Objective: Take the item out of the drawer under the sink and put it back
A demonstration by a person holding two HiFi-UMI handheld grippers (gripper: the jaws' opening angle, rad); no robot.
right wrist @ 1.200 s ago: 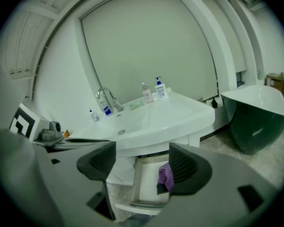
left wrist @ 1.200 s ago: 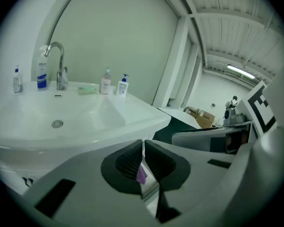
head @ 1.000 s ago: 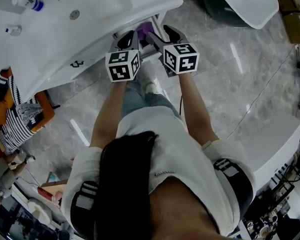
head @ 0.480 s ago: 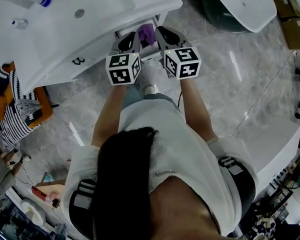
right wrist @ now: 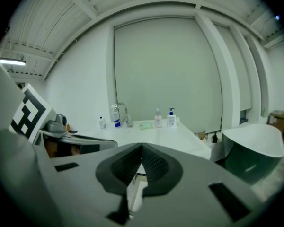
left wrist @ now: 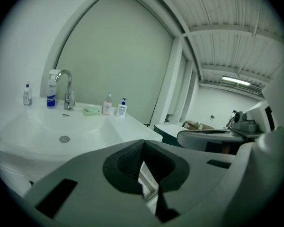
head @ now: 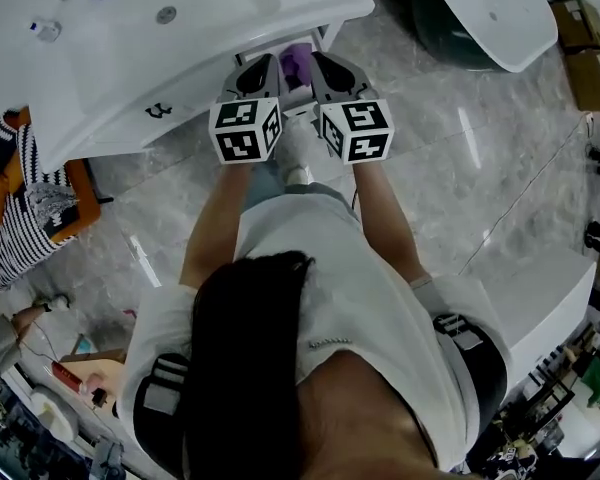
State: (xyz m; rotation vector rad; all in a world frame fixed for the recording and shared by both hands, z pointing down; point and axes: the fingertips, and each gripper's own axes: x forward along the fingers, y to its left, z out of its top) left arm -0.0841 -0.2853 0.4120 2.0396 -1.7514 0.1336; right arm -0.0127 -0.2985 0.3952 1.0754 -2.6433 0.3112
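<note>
The right gripper (right wrist: 141,148) has just been closing its jaws, and they now meet pad to pad with nothing between them. The left gripper (left wrist: 143,143) is also pressed shut and empty, with only a sliver of white showing through the gap below its pads. Neither has hold of anything. The person holds the two side by side at arm's length, their marker cubes facing up in the head view. Both tilt a little downward, high enough that each gripper view looks out over the sink (head: 160,48) to the tap (left wrist: 66,86) and the soap bottles (left wrist: 122,108) behind it. That height and the closed jaws suggest a pause in front of the drawer (head: 300,100), not a reach into it, with the tips clear of the sink's front edge. The drawer stands pulled out beneath that edge, directly ahead of the grippers and partly hidden by them. The item (head: 297,61) lies inside it, seen in the head view in the gap between the two grippers and touched by neither. It shows only as a small purple patch against the white drawer walls. Its shape, its material and whether it is soft or rigid are too small and too hidden to judge. With the item in the drawer and both grippers empty, either the lift has not begun or the item is already back. The marble-patterned floor (head: 460,168) spreads out to the person's right.
</note>
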